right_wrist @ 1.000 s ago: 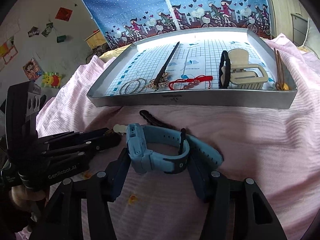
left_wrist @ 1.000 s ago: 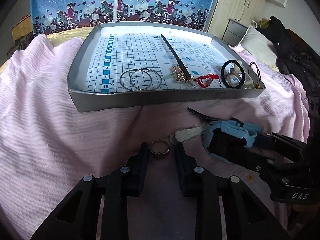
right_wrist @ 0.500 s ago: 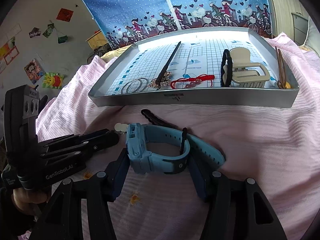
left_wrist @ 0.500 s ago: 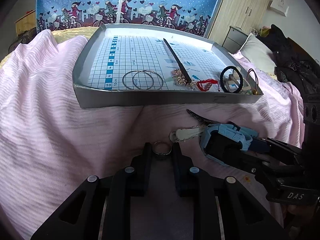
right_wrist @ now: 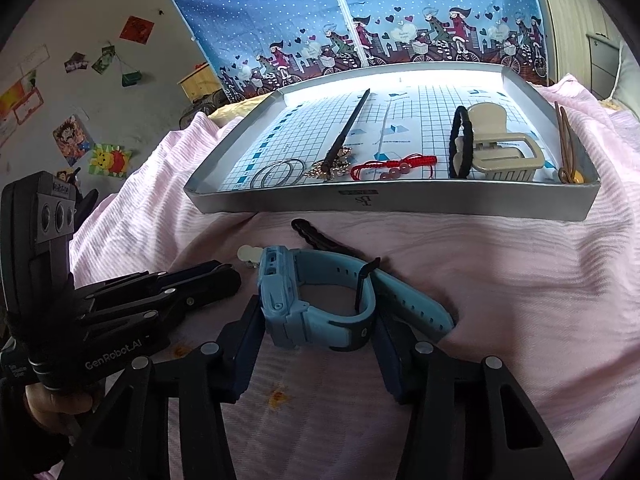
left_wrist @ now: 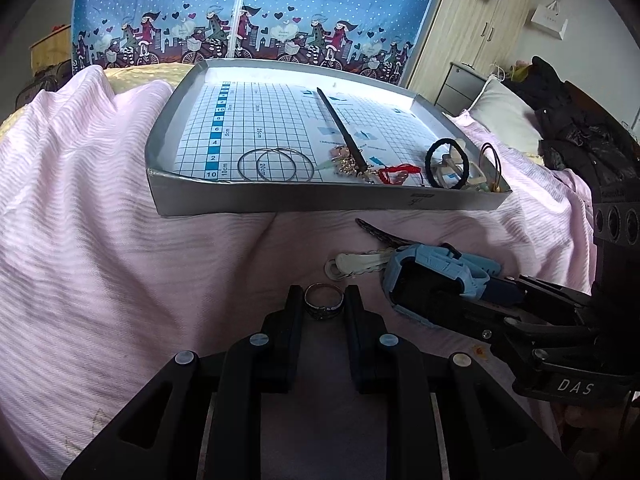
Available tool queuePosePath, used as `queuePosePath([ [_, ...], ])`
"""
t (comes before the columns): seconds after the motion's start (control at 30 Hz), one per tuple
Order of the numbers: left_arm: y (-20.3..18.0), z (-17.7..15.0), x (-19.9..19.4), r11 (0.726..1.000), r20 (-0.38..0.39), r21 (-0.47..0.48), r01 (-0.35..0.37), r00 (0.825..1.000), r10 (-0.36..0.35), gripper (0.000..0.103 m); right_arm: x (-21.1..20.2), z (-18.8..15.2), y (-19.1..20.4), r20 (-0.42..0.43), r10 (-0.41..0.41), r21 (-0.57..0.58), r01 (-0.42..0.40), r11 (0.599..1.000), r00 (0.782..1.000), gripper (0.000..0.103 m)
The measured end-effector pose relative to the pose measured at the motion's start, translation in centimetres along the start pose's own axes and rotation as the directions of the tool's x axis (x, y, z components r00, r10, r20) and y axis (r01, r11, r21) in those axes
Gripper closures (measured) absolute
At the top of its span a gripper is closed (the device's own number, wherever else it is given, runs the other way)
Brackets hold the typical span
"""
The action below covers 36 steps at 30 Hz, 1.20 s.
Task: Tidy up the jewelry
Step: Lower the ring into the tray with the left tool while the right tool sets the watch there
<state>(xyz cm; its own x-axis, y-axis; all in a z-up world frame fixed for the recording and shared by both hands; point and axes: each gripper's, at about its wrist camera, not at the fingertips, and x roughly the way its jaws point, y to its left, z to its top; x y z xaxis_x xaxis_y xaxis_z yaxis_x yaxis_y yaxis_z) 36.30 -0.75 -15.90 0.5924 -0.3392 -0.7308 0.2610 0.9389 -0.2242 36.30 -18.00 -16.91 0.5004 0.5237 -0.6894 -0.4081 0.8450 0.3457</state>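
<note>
**Q:** What were the fingers doing?

**A:** The left gripper [left_wrist: 323, 300] had its two black fingers pressed against either side of a small dark metal ring [left_wrist: 323, 306], which sat clamped between the tips just above the pink bedspread [left_wrist: 120, 260]. The right gripper [right_wrist: 318, 322] bracketed a blue smartwatch [right_wrist: 316, 304]: one finger touched the watch body, the other met the strap loop, so it appeared closed on the watch, though how firmly could not be told.

**Q:** And around them?

**A:** A cream hair clip [left_wrist: 352, 265] and a dark scalloped hair clip [right_wrist: 320, 236] lay on the bedspread just beyond the watch. Farther out stood the silver tray [left_wrist: 320, 204] with its grid-printed liner, already holding two thin hoop bangles [left_wrist: 276, 165], a black hair stick [left_wrist: 340, 132], a red cord bracelet [right_wrist: 394, 164], a black hair tie [right_wrist: 460, 142], a beige claw clip [right_wrist: 504, 148] and a brown elastic loop [right_wrist: 564, 148].

**Q:** Which step was this?

**A:** By appearance, the pick-up: both pieces gripped, neither yet in the tray, two clips left on the bed.

**Q:** What did the next move call for?

**A:** Likely lifting each piece clear of the tray's front wall, then setting it on bare grid. The ring was small and might slip from the tips.
</note>
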Motion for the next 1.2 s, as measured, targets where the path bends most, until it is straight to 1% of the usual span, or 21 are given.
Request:
queuePosePath([
  [0.2,0.1,-0.1,-0.4,1.000,0.020,-0.003,0.020,1.000,-0.020,0.086,-0.2,-0.1,0.4,0.008,0.016,-0.015,-0.016,1.000,1.000,0.060],
  [0.27,0.2,-0.1,-0.6,0.999,0.031,-0.007,0.035,0.999,-0.035,0.086,-0.2,-0.1,0.6,0.009,0.019,-0.027,-0.019,0.999,1.000,0.060],
  [0.47,0.2,-0.1,-1.0,0.999,0.052,-0.014,0.038,0.998,-0.037,0.086,-0.6,-0.2,0.6,0.025,0.026,-0.022,-0.026,0.999,0.999,0.061],
  [0.8,0.0,-0.2,-1.5,0.999,0.081,-0.014,0.039,0.996,-0.038,0.086,-3.1,0.2,0.3,0.130,0.011,0.007,-0.012,1.000,0.991,0.061],
  [0.9,-0.1,-0.1,-2.3,0.999,0.119,-0.017,0.035,0.992,-0.032,0.086,-3.5,0.6,0.1,0.161,0.009,0.018,-0.012,1.000,0.987,0.061],
  [1.0,-0.2,0.5,-3.9,0.998,0.194,-0.035,0.054,0.980,-0.047,0.086,-3.7,1.1,0.0,0.194,0.005,0.014,-0.007,1.000,0.981,0.061],
  [1.07,0.1,1.2,-4.5,0.994,0.228,-0.071,0.079,0.972,-0.061,0.086,-3.8,1.8,-0.1,0.228,-0.013,-0.008,0.015,1.000,0.974,0.061],
  [1.13,0.3,2.3,-4.8,0.992,0.245,-0.094,0.082,0.968,-0.057,0.086,-3.6,2.4,-0.3,0.244,-0.024,-0.019,0.029,0.999,0.970,0.061],
  [1.2,0.5,3.7,-4.6,0.992,0.253,-0.111,0.065,0.967,-0.035,0.086,-3.0,3.4,-0.6,0.253,-0.035,-0.020,0.042,0.999,0.967,0.061],
])
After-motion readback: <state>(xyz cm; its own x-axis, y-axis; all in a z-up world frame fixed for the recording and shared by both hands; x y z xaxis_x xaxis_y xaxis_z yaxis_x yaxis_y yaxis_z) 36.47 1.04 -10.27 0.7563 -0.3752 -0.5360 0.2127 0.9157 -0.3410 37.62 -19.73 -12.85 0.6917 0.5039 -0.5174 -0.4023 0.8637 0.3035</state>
